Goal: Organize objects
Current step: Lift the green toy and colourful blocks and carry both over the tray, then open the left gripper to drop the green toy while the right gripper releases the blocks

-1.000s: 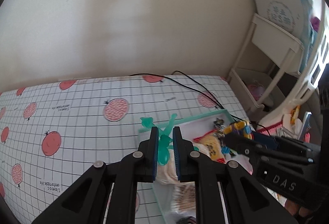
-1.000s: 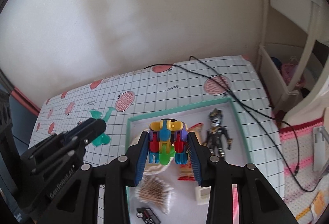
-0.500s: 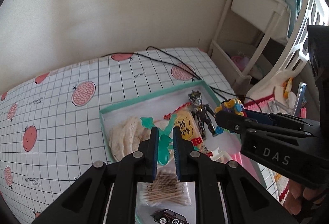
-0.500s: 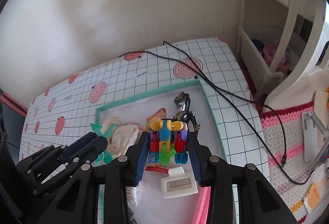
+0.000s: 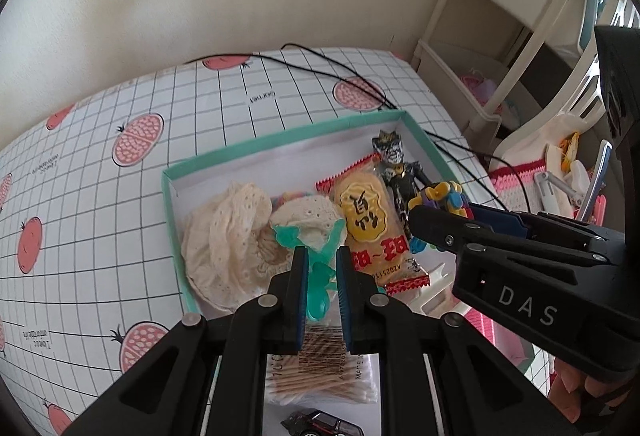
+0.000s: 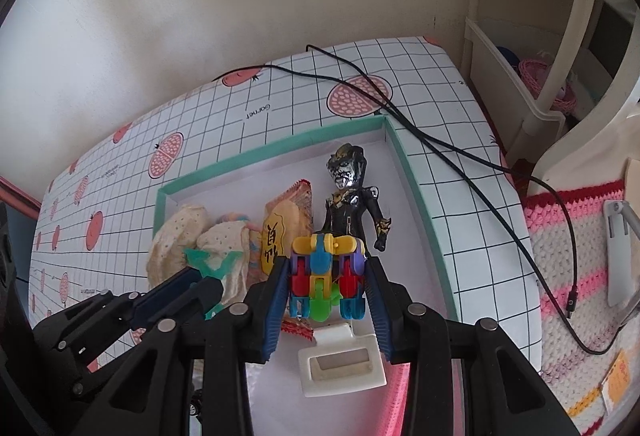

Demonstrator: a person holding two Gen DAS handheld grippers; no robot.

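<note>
My left gripper is shut on a translucent teal plastic toy, which hangs over the lace cloth inside the teal-rimmed box. My right gripper is shut on a multicoloured block toy, held above the box's right half, just in front of the black figure. In the right wrist view the left gripper and its teal toy show at the lower left. The left wrist view has the right gripper and the block toy at its right.
The box also holds a yellow snack packet, a bag of cotton swabs, a small toy car and a white plastic piece. A black cable crosses the gridded tablecloth. A white shelf and a pink crochet mat lie to the right.
Both grippers have moved right and forward with their toys, from the box's left edge to above its contents. Neither grip has changed.
</note>
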